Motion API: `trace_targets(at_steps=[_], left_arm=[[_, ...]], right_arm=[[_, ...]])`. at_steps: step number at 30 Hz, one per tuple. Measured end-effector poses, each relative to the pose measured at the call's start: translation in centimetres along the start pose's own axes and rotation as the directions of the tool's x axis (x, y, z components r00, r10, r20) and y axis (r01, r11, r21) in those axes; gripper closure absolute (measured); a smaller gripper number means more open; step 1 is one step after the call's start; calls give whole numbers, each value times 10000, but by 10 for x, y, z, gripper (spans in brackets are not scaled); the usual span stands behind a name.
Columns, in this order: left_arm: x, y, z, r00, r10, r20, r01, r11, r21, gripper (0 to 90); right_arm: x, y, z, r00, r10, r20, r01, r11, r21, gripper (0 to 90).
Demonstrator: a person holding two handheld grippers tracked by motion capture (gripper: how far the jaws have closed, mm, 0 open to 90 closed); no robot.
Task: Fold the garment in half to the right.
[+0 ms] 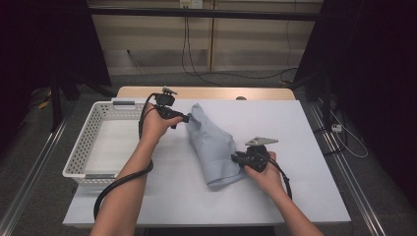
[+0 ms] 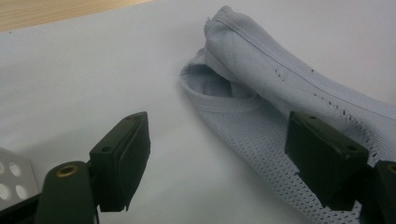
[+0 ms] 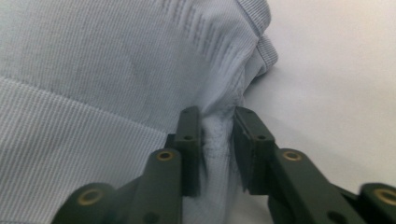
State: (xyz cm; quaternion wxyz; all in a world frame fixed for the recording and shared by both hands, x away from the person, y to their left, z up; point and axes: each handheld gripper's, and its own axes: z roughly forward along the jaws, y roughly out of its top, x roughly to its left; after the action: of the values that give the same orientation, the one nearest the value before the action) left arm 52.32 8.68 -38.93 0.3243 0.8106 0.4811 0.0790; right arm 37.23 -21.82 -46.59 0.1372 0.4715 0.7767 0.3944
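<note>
Right tool (image 3: pixel 217 149) pinches shirt (image 1: pixel 212 147) edge; bare table (image 1: pixel 305 147) beyond.

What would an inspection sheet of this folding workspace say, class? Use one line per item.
Surface: white table top, bare around the work.
Job's things: light blue mesh shirt, folded lengthwise; white perforated basket at left.
Clutter: nothing seen.
Grippers: left gripper open over the shirt's collar end; right gripper pinching a fold of the fabric.
Cables: black gripper cable loops off the near edge; wall cables behind.
Surroundings: dark curtains, wood-panel wall.
</note>
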Motion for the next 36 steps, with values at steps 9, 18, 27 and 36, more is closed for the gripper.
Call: trace_targets(at_steps=[9, 18, 27, 36], left_arm=[[0, -3, 5, 9999, 45, 101, -44, 10000, -33, 213], [1, -6, 11, 9994, 113, 340, -106, 9997, -207, 203], [-4, -2, 26, 9960, 280, 847, -234, 9982, -550, 304], [-14, -5, 55, 9900, 781, 1172, -746, 9966, -340, 495]], right_arm=[[3, 0, -3, 9999, 104, -81, -104, 9999, 21, 848], [2, -2, -8, 9972, 527, -529, -521, 9986, 133, 851], [5, -5, -15, 9967, 450, -680, -434, 9988, 245, 850], [6, -7, -17, 9973, 377, -624, -375, 9993, 46, 846]])
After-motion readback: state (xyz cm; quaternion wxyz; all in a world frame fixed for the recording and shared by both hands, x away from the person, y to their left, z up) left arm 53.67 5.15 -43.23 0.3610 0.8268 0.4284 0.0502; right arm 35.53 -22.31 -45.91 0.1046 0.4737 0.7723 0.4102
